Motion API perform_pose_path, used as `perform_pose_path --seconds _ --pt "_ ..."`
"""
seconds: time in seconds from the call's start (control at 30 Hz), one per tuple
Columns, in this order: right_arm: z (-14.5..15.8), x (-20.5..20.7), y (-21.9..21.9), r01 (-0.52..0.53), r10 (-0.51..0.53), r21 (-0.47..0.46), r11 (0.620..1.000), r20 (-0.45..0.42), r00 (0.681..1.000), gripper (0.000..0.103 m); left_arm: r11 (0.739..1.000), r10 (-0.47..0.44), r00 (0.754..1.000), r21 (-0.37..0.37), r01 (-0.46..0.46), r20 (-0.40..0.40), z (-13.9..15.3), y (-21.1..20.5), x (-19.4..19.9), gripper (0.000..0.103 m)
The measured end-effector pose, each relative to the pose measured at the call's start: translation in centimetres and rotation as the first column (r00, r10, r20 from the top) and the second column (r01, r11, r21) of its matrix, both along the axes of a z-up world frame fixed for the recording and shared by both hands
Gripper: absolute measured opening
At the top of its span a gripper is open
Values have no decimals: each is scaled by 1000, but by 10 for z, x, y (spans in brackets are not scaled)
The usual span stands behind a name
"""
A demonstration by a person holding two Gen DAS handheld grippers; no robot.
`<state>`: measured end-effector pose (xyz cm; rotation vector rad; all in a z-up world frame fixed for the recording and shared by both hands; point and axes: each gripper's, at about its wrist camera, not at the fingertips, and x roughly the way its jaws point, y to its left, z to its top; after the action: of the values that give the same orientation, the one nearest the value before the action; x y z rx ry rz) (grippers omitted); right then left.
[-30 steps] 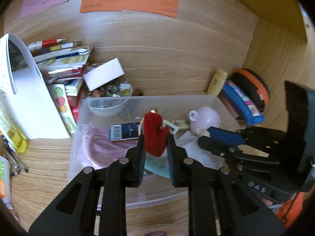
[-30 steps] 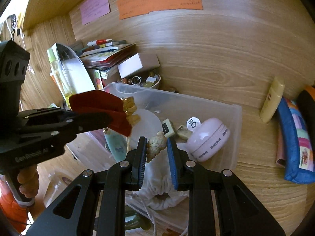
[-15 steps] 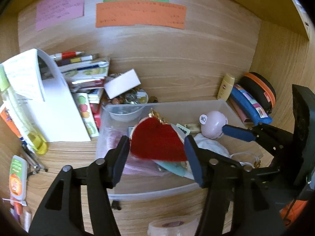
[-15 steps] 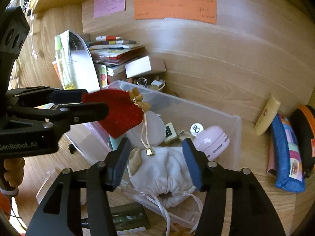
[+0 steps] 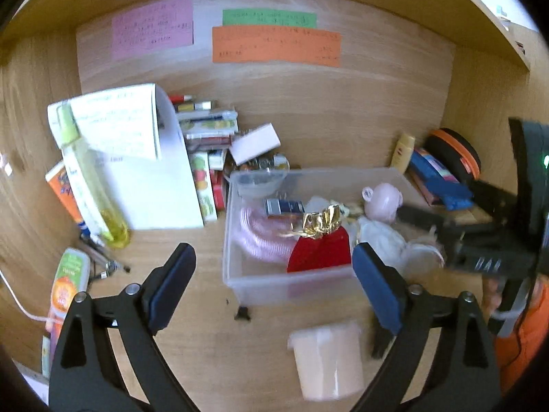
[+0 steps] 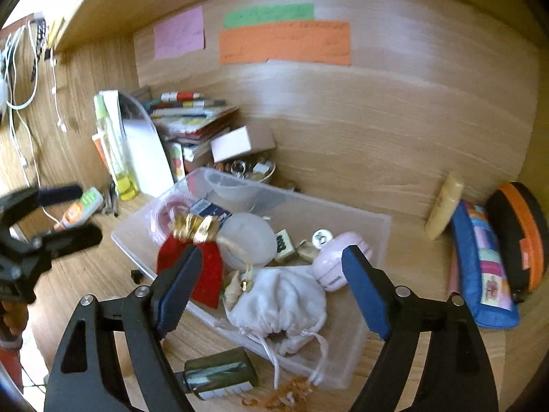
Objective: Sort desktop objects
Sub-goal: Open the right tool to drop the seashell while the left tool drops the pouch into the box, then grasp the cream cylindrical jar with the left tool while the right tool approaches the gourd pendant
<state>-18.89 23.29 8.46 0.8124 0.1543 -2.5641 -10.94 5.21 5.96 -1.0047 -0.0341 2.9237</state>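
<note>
We are opening both the left gripper (image 5: 271,285) and right gripper (image 6: 271,286), empty, over the clear bin (image 5: 260,286) now holding the red pouch (image 5: 320,252); clutter outside is waiting

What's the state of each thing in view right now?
left gripper: jaws opening, nothing between them
right gripper: jaws opening, nothing gripped
red pouch: released, lying in bin
white pouch: in bin, drawstring over rim
bin: open-topped, part full

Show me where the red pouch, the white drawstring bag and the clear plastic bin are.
red pouch (image 5: 322,250), left wrist view, red body.
white drawstring bag (image 6: 281,302), right wrist view, gathered cloth.
clear plastic bin (image 5: 267,286), left wrist view, near wall.
</note>
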Motion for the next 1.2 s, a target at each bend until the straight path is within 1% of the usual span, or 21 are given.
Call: perform_pose_path --seconds 0.1,0.2,0.3,0.4,0.53,0.6,0.67,0.73,0.87,1.0,1.1,1.13,1.2 --pt "5 11 9 12 -12 -3 1000 -7 1000 81 1000 -13 999 4 13 33 -9 4 8 95" --pt "2 22 16 34 -34 19 999 -11 999 81 1000 -21 998 4 21 53 -18 8 18 95" --pt "-5 34 23 53 -53 51 997 -2 999 81 999 -33 996 27 31 80 -30 12 24 95" --pt "-16 43 32 73 -75 73 995 31 997 81 998 -40 993 51 35 111 -39 14 28 95" --pt "-28 58 45 95 -99 68 993 64 993 81 996 -35 991 86 24 131 -46 15 32 95" --pt "-33 66 49 98 -101 61 993 58 993 81 995 -38 989 97 24 141 -49 16 33 95" --pt "-37 72 51 105 -108 78 991 42 993 81 994 -42 986 104 26 161 -54 19 34 95" --pt "-44 74 51 106 -112 88 991 67 991 81 992 -53 982 119 32 179 -60 22 32 95" --pt "-59 72 52 77 -84 52 996 140 987 79 990 -59 975 140 29 215 -72 27 28 95" --pt "-72 68 48 83 -98 88 993 175 980 79 989 -61 968 144 27 242 -81 31 22 95" --pt "-77 67 46 64 -79 85 994 197 977 79 990 -53 966 144 16 255 -87 31 18 95" --pt "-79 66 44 60 -77 87 994 201 977 78 990 -48 965 143 11 258 -88 30 17 95" --pt "-82 65 42 50 -68 91 995 211 975 72 990 -37 965 141 0 261 -91 30 14 95"
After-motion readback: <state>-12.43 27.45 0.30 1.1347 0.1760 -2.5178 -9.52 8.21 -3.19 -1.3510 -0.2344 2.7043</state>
